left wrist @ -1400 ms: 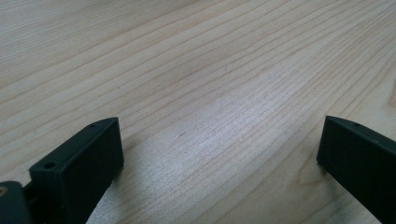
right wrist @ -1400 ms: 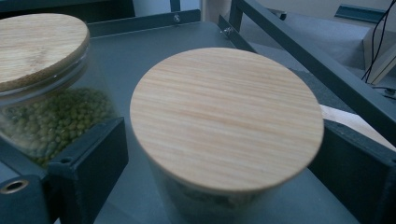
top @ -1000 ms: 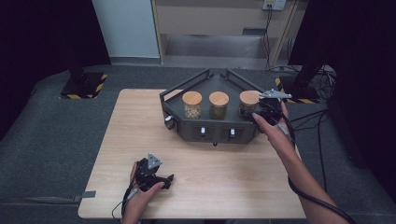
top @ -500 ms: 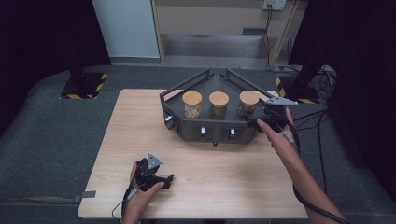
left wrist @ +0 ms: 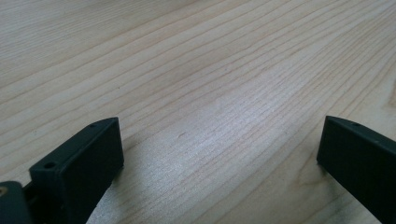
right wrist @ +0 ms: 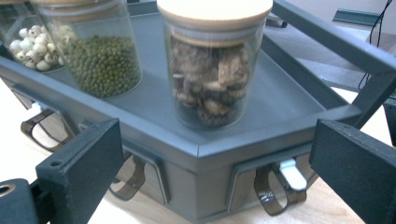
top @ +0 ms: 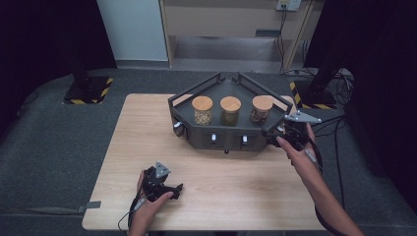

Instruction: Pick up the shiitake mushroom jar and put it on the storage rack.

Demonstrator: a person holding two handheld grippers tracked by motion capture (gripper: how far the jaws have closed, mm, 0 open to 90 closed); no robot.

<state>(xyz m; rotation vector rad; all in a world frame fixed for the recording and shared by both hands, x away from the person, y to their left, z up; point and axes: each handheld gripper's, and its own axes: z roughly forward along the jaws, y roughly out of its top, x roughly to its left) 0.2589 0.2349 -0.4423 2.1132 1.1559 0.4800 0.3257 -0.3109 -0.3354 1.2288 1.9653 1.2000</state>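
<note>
Count: 3 glass jars with wooden lids, all standing upright in a row on top of one dark grey rack [top: 196, 135] near the far edge of the surface [top: 147, 128], right of its middle. Left jar [top: 202, 110] holds pale round seeds, middle jar [top: 230, 110] holds green beans, right jar [top: 261, 108] holds brown dried chunks. The rack front shows drawers with loop pulls; the right gripper view gives 3 pulls in frame, one with a white tab [right wrist: 292, 173].

2 grippers, one per hand.

Right gripper [top: 282, 136]: at the rack's right front corner, by the right edge of the surface, jaws spread wide, nothing between them. In the right gripper view the brown-chunk jar sits dead ahead, centred between the jaws but set back on the rack top, not touching either jaw. The rack's front corner lies just in front of the jaws. Green-bean jar is left of it, pale-seed jar farthest left at the frame edge.

Left gripper [top: 169, 189]: low on the surface near its near edge, left of centre, well apart from the rack. Jaws also spread wide, holding nothing; bare wood between them in the left gripper view.
</note>
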